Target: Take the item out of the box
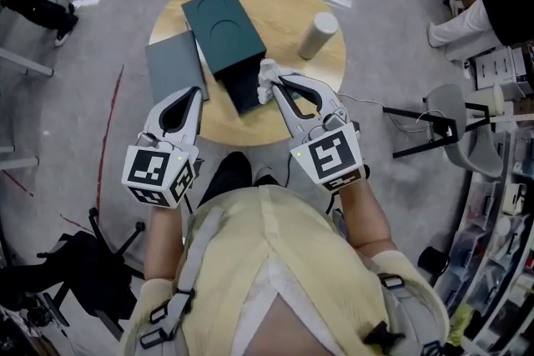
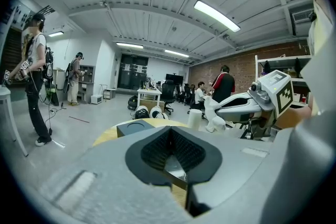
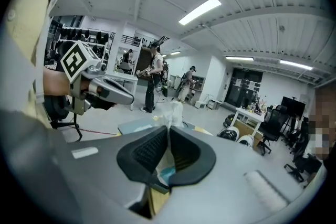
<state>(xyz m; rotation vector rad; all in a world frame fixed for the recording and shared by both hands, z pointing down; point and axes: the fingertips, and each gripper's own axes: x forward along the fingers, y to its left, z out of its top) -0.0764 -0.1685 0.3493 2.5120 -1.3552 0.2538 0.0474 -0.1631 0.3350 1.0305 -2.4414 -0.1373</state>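
- The round wooden table (image 1: 288, 8) is seen from above, with the person's cream-clad torso (image 1: 259, 263) at its near side.
- A dark green box (image 1: 224, 29) is set near the middle of the table. Two round outlines are seen on its top face.
- A flat grey-green lid (image 1: 173, 67) is laid on the table just left of the box, its right edge touching or nearly touching the box.
- The left gripper (image 1: 194, 91) is held over the near left edge of the table, with its tips at the lid's near right corner. Its fingers are pressed together and nothing is caught between them, as its own view (image 2: 169, 132) shows.
- The right gripper (image 1: 274, 82) is held over the near right part of the table, pointing at the box's near right corner. Its fingers are clamped on the item, a thin fold of which is pinched at their tips (image 3: 168, 129).
- A pale cylinder (image 1: 319, 35) is stood upright on the far right part of the table, apart from the box and from both grippers.
- The white item (image 1: 266, 77) is out of the box and is held at the right gripper's tips, just beside the box's near right corner. Whether it touches the box cannot be told. In the left gripper view it (image 2: 212, 116) is seen raised clear of the tabletop.
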